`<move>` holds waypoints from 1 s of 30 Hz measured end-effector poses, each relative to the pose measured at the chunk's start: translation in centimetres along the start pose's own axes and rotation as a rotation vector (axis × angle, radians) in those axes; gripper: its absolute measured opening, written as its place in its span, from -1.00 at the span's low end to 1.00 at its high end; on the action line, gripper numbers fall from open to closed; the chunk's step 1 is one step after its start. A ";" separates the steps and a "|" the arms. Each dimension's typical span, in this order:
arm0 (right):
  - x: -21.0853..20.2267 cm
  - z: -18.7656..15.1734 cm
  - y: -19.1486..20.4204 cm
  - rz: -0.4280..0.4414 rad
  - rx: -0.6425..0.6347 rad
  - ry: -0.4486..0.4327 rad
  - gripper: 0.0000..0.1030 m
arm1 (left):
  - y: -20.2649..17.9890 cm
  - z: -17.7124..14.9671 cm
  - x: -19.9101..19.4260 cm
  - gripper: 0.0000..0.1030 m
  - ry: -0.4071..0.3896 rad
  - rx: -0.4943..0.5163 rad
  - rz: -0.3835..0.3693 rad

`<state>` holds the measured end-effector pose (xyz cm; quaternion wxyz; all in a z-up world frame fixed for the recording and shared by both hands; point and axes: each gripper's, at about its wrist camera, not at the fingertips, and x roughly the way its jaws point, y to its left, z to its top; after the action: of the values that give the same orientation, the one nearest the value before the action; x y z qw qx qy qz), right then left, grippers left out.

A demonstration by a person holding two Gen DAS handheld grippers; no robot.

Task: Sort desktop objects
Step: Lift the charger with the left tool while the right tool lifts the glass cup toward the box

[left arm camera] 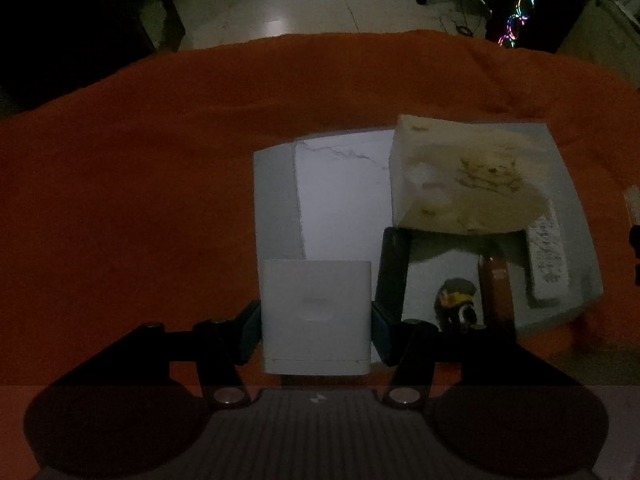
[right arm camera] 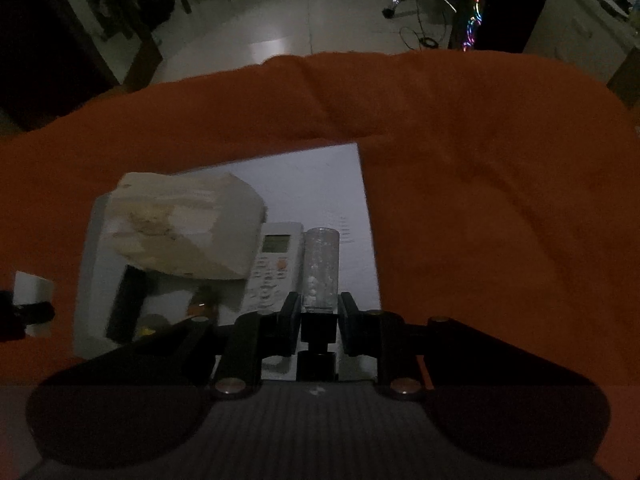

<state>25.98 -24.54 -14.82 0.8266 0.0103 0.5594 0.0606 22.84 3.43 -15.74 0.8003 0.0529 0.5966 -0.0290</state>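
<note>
Cloth (left arm camera: 160, 160) covers the table. Tray (left arm camera: 276, 200) on the cloth, holding: tissue pack (left arm camera: 460, 176) at the back, remote control (right arm camera: 272, 268) right of it, bottle (left arm camera: 496, 288) and wallet (left arm camera: 394, 272) in front. Box (left arm camera: 316, 316) between left gripper (left arm camera: 316, 320) pads; tube (right arm camera: 320, 268) between right gripper (right arm camera: 320, 316) pads, above the tray.
</note>
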 end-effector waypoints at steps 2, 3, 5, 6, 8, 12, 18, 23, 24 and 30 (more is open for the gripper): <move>-1.2 -0.4 0.6 0.001 -0.008 -0.010 -0.57 | 0.2 -0.6 -1.0 -0.02 -0.012 -0.013 -0.004; -1.9 -0.7 0.8 0.001 -0.014 -0.016 -0.57 | 0.3 -0.9 -1.4 -0.02 -0.015 -0.021 -0.010; -3.2 -1.1 1.4 0.004 -0.021 -0.028 -0.57 | 0.3 -1.7 -2.4 -0.02 -0.021 -0.028 -0.019; -3.9 -1.3 1.7 0.006 -0.024 -0.035 -0.57 | 0.3 -2.1 -2.9 -0.02 -0.023 -0.028 -0.022; -5.1 -1.6 2.2 0.010 -0.028 -0.048 -0.57 | 0.1 -2.9 -3.7 -0.02 -0.029 -0.025 -0.020; -7.2 -2.2 3.0 0.020 -0.032 -0.068 -0.57 | 0.0 -4.4 -5.2 -0.02 -0.044 -0.032 -0.027; -9.2 -4.3 4.3 0.026 -0.048 -0.073 -0.57 | -0.2 -6.8 -7.1 -0.02 -0.061 -0.044 -0.035; -10.4 -6.5 5.4 0.035 -0.072 -0.064 -0.57 | -0.6 -8.7 -8.4 -0.02 -0.069 -0.057 -0.051; -10.6 -6.9 5.6 0.037 -0.077 -0.062 -0.57 | -0.7 -9.1 -8.7 -0.02 -0.072 -0.059 -0.053; -11.4 -9.4 6.9 0.062 -0.093 -0.054 -0.57 | -2.0 -11.3 -9.6 -0.02 -0.065 -0.055 -0.071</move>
<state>12.47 -19.49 -7.24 0.8387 -0.0090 0.5329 0.1119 9.08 2.66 -9.84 0.8188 0.0091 0.5724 -0.0426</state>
